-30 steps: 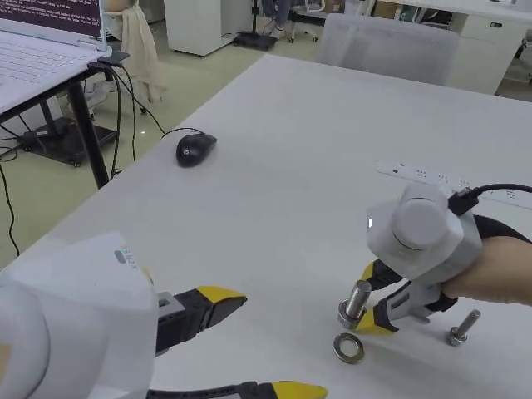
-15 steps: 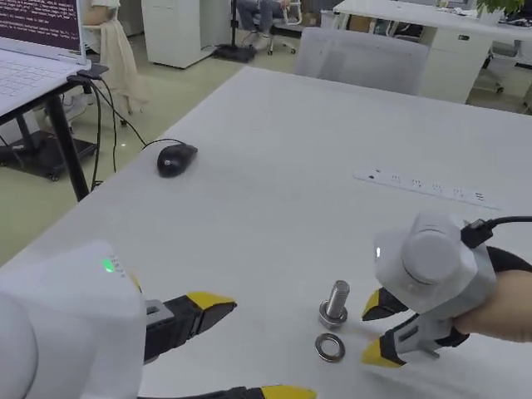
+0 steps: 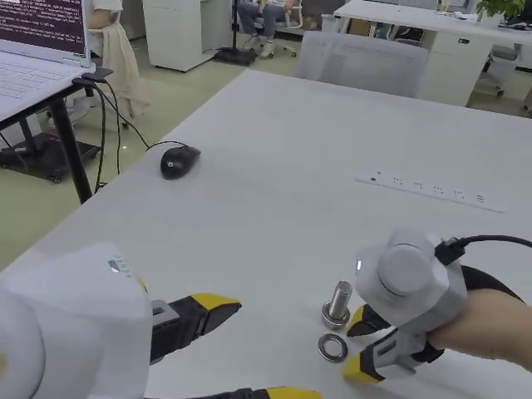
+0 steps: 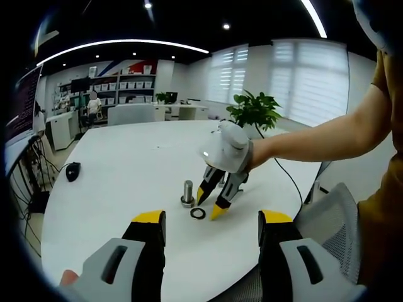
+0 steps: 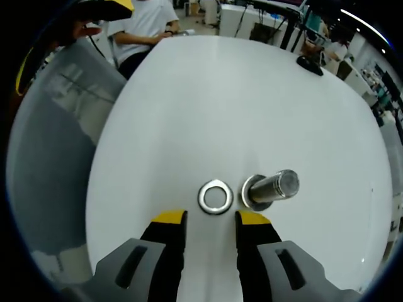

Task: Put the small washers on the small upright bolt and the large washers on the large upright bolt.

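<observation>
The left gripper point(image 3: 270, 349) hangs at the near left, jaws wide and empty, apparently parked out of the way. A large washer point(image 3: 332, 347) lies flat on the table point(image 3: 291, 191), just beside the large upright bolt point(image 3: 337, 303). The right gripper point(image 3: 356, 347), jaws narrowly parted and empty, points at the washer, probably lining up a pinch.

A thick silver bolt point(image 3: 337, 301) is standing upright on its wider base on the white surface point(image 3: 274, 183), its threaded shaft pointing up. A large silver washer point(image 3: 332, 347) is lying flat just beside it, at the bolt's 6 o'clock in the head view.
</observation>
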### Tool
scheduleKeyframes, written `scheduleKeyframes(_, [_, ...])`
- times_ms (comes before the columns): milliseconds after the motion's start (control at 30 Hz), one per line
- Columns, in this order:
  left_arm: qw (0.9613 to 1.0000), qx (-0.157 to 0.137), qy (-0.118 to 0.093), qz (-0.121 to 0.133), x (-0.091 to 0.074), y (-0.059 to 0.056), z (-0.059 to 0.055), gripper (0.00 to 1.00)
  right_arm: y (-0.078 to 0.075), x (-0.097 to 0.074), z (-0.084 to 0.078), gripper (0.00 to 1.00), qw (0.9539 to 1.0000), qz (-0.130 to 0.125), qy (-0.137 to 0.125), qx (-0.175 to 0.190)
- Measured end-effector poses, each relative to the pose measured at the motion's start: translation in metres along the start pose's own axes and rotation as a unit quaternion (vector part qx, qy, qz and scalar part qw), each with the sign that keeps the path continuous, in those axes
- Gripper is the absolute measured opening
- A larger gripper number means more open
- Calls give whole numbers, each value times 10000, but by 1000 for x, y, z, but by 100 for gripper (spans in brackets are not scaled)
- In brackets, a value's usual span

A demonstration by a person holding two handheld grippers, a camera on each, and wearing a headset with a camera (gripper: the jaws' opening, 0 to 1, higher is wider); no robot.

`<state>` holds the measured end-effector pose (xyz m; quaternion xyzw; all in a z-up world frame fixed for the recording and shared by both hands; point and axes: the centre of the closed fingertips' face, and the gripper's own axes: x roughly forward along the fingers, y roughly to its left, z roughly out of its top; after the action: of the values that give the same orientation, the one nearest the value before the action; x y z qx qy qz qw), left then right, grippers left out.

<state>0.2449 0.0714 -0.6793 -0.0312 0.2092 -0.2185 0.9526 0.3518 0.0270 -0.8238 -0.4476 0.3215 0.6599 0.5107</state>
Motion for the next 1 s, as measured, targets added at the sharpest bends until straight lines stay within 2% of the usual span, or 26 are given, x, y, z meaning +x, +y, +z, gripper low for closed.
scheduleKeyframes(200, [10000, -17, -30, 17, 1, 1, 1, 59, 3, 4, 8, 31, 9999, 109, -28, -37])
scheduleKeyframes(367, [10000, -21, -43, 38, 1, 2, 2, 58, 12, 6, 14, 28, 9995, 221, -10, -228])
scheduleKeyframes(800, [10000, -28, -40, 62, -1, 2, 1, 58, 13, 6, 12, 25, 9989, 255, 59, -395])
scheduleKeyframes(1000, [10000, -10, -29, 56, -1, 1, 2, 59, 13, 6, 12, 24, 9991, 244, 45, -340])
